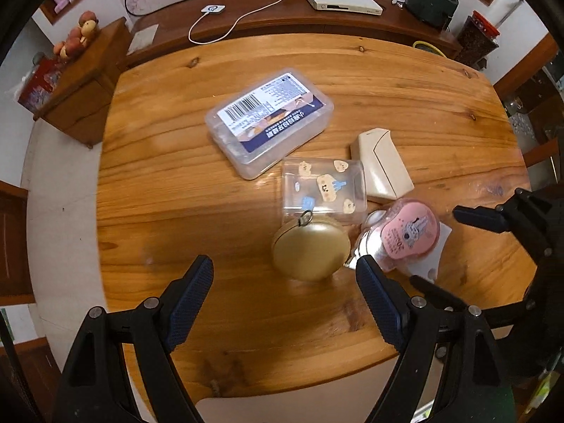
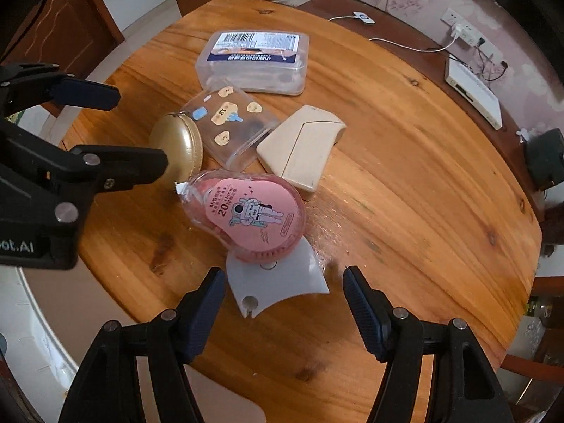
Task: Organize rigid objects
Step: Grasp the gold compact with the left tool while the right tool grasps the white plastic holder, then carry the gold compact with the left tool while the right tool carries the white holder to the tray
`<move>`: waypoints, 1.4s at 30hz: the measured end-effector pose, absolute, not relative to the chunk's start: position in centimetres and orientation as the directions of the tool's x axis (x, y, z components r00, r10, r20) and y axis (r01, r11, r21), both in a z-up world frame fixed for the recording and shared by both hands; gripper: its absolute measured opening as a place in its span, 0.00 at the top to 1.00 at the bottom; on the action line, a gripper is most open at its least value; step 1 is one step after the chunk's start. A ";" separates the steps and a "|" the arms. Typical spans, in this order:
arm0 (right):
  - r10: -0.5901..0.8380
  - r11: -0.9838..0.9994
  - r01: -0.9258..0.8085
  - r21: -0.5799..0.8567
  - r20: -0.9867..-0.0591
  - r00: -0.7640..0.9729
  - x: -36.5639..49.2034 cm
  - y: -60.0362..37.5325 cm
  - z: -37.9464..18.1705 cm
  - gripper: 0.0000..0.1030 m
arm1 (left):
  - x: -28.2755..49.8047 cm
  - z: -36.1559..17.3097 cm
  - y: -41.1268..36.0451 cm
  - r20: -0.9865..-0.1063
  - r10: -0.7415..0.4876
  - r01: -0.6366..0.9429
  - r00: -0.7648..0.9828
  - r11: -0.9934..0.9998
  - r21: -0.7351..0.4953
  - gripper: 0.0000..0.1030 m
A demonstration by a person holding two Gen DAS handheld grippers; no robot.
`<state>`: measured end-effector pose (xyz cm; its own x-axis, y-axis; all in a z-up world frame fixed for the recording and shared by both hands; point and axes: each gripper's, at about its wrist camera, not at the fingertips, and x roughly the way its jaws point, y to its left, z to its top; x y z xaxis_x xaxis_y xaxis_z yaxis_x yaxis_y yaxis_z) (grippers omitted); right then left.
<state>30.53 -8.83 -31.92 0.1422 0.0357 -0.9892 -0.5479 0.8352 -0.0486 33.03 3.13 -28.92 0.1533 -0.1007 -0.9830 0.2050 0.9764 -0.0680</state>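
A round wooden table (image 1: 176,211) held 5 small items clustered near its middle. The largest, a clear plastic box with a barcode label (image 1: 269,121), lay farthest from the cameras. Touching its near corner sat a smaller transparent case with cartoon stickers (image 1: 322,187), and just beside that, to the right, lay a cream wedge-shaped plastic box (image 1: 382,164). A round gold case with a small ring (image 1: 310,246) rested against the sticker case's near edge. Next to it lay a pink correction tape dispenser (image 2: 252,216) printed with an astronaut, still attached to its white backing card (image 2: 282,276). The left gripper (image 1: 283,303) hovered above the table with its jaws spread wide and empty, the gold case just beyond its fingertips. The right gripper (image 2: 283,298) was likewise released and held nothing, its fingers on either side of the white card's near end, apparently without touching it.
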 end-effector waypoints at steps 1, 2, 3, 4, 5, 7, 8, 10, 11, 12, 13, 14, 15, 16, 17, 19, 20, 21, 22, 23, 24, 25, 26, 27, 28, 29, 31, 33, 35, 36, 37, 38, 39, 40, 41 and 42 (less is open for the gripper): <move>0.038 0.833 -0.551 -0.045 -0.990 0.138 30.6 -8.9 -32.1 0.32 | 33.1 -29.2 3.0 -0.984 -0.101 0.199 0.148 0.977 -0.071 0.17; 0.038 0.832 -0.553 -0.044 -0.990 0.136 30.5 -8.9 -32.2 0.32 | 33.2 -29.3 2.9 -0.984 -0.103 0.193 0.145 0.978 -0.074 0.17; 0.035 0.830 -0.556 -0.045 -0.991 0.131 30.6 -8.9 -32.4 0.32 | 33.4 -29.5 2.9 -0.984 -0.105 0.185 0.141 0.980 -0.078 0.17; 0.033 0.828 -0.559 -0.042 -0.992 0.124 30.6 -8.9 -32.5 0.32 | 33.5 -29.6 2.9 -0.985 -0.107 0.172 0.137 0.982 -0.083 0.17; 0.035 0.826 -0.563 -0.037 -0.993 0.117 30.6 -8.8 -32.5 0.32 | 33.6 -29.7 2.8 -0.985 -0.110 0.162 0.134 0.983 -0.087 0.17; 0.036 0.818 -0.574 -0.037 -0.993 0.115 30.6 -8.7 -32.5 0.32 | 33.8 -29.9 2.9 -0.985 -0.111 0.142 0.130 0.986 -0.093 0.17; 0.033 0.815 -0.578 -0.038 -0.993 0.113 30.6 -8.7 -32.5 0.32 | 33.9 -30.0 2.9 -0.986 -0.109 0.135 0.128 0.987 -0.092 0.17; 0.027 0.806 -0.591 -0.037 -0.995 0.099 30.5 -8.4 -32.8 0.32 | 34.0 -30.4 2.9 -0.988 -0.098 0.119 0.119 0.989 -0.084 0.17; 0.016 0.801 -0.598 -0.042 -0.996 0.091 30.5 -8.2 -33.0 0.34 | 34.1 -30.5 2.8 -0.988 -0.097 0.111 0.117 0.990 -0.084 0.17; 0.012 0.796 -0.603 -0.040 -0.997 0.083 30.5 -8.1 -33.1 0.36 | 34.1 -30.5 2.9 -0.989 -0.096 0.101 0.115 0.991 -0.084 0.17; 0.004 0.793 -0.608 -0.046 -0.997 0.081 30.5 -7.9 -33.2 0.37 | 34.2 -30.6 2.9 -0.989 -0.096 0.093 0.115 0.992 -0.085 0.17; 0.002 0.794 -0.606 -0.044 -0.997 0.076 30.6 -8.0 -33.3 0.38 | 34.2 -30.6 3.0 -0.989 -0.090 0.086 0.116 0.993 -0.080 0.17; 0.004 0.794 -0.607 -0.042 -0.997 0.074 30.5 -7.8 -33.2 0.39 | 34.3 -30.7 3.0 -0.989 -0.090 0.077 0.117 0.994 -0.081 0.17; 0.007 0.794 -0.606 -0.038 -0.997 0.071 30.5 -7.8 -33.2 0.40 | 34.4 -30.8 3.1 -0.989 -0.091 0.071 0.115 0.994 -0.083 0.17; 0.013 0.796 -0.604 -0.031 -0.998 0.068 30.6 -7.9 -33.1 0.41 | 34.4 -30.9 3.1 -0.990 -0.094 0.066 0.109 0.994 -0.087 0.17; 0.019 0.799 -0.601 -0.023 -0.998 0.063 30.8 -8.1 -33.1 0.41 | 34.3 -31.2 3.1 -0.991 -0.093 0.060 0.096 0.994 -0.087 0.18; 0.016 0.798 -0.602 -0.027 -0.998 0.067 30.7 -8.1 -33.1 0.41 | 34.2 -31.3 3.1 -0.992 -0.088 0.058 0.094 0.995 -0.082 0.18; 0.015 0.800 -0.600 -0.029 -0.998 0.067 30.9 -8.1 -33.1 0.41 | 34.1 -31.5 3.1 -0.992 -0.082 0.056 0.092 0.995 -0.077 0.18; 0.013 0.804 -0.594 -0.027 -0.998 0.064 30.9 -8.1 -33.1 0.41 | 34.1 -31.6 3.1 -0.993 -0.078 0.052 0.087 0.996 -0.073 0.18; 0.013 0.807 -0.590 -0.026 -0.998 0.062 30.9 -8.1 -33.1 0.41 | 34.0 -31.7 3.1 -0.994 -0.072 0.045 0.082 0.997 -0.069 0.18; 0.012 0.811 -0.585 -0.024 -0.998 0.058 30.9 -8.3 -33.1 0.41 | 34.0 -31.8 3.1 -0.995 -0.068 0.038 0.076 0.997 -0.065 0.18; 0.010 0.814 -0.581 -0.024 -0.998 0.055 30.9 -8.4 -33.1 0.41 | 33.9 -31.9 3.2 -0.995 -0.065 0.029 0.071 0.998 -0.063 0.18; 0.008 0.817 -0.576 -0.023 -0.999 0.051 31.0 -8.7 -33.2 0.41 | 33.8 -32.1 3.6 -0.996 -0.062 0.025 0.067 0.998 -0.061 0.18; 0.006 0.821 -0.571 -0.022 -0.999 0.047 31.1 -8.9 -33.3 0.41 | 33.8 -32.2 3.7 -0.996 -0.059 0.023 0.061 0.998 -0.057 0.18; 0.005 0.825 -0.565 -0.020 -0.999 0.043 31.1 -9.4 -33.3 0.41 | 33.7 -32.3 3.7 -0.997 -0.059 0.025 0.056 0.998 -0.058 0.18; 0.001 0.830 -0.557 -0.020 -0.999 0.039 31.2 -9.7 -33.3 0.41 | 33.6 -32.3 3.7 -0.997 -0.058 0.027 0.053 0.998 -0.057 0.18; -0.003 0.840 -0.542 -0.019 -1.000 0.031 31.2 -10.2 -33.4 0.41 | 33.4 -32.3 3.6 -0.998 -0.051 0.031 0.047 0.998 -0.050 0.18; -0.005 0.846 -0.533 -0.018 -1.000 0.027 31.2 -10.7 -33.4 0.41 | 33.3 -32.3 3.5 -0.998 -0.040 0.037 0.039 0.999 -0.039 0.18; -0.008 0.855 -0.519 -0.016 -1.000 0.018 31.4 -10.9 -33.5 0.41 | 33.1 -32.5 3.5 -0.999 -0.028 0.042 0.027 0.999 -0.027 0.17; -0.010 0.856 -0.517 -0.017 -1.000 0.015 31.5 -11.0 -33.6 0.41 | 33.0 -32.6 3.4 -0.999 -0.024 0.043 0.024 0.999 -0.023 0.17; -0.012 0.857 -0.515 -0.017 -1.000 0.013 31.5 -11.0 -33.6 0.41 | 32.9 -32.6 3.3 -1.000 -0.017 0.047 0.023 0.999 -0.016 0.17; -0.014 0.859 -0.512 -0.017 -1.000 0.010 31.6 -11.1 -33.6 0.41 | 32.8 -32.8 3.1 -1.000 -0.008 0.051 0.020 0.999 -0.007 0.17; -0.015 0.860 -0.510 -0.017 -1.000 0.008 31.7 -11.1 -33.7 0.41 | 32.6 -33.0 2.8 -1.000 0.002 0.056 0.016 0.998 0.003 0.17; -0.015 0.861 -0.509 -0.017 -1.000 0.008 31.8 -11.1 -33.7 0.41 | 32.4 -33.2 2.5 -1.000 0.013 0.062 0.009 0.998 0.014 0.17; -0.018 0.861 -0.508 -0.020 -1.000 0.008 31.8 -11.1 -33.7 0.41 | 32.4 -33.5 2.2 -1.000 0.025 0.067 0.003 0.997 0.025 0.17; -0.023 0.861 -0.508 -0.025 -1.000 0.010 31.8 -11.1 -33.8 0.41 | 32.4 -33.8 2.1 -0.999 0.037 0.071 -0.007 0.997 0.037 0.17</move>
<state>31.84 -11.09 -33.75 0.0101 -0.0227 -0.9997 -0.5084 0.8608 -0.0247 32.35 2.12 -33.76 -0.0067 0.0373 -0.9993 0.0714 0.9968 0.0367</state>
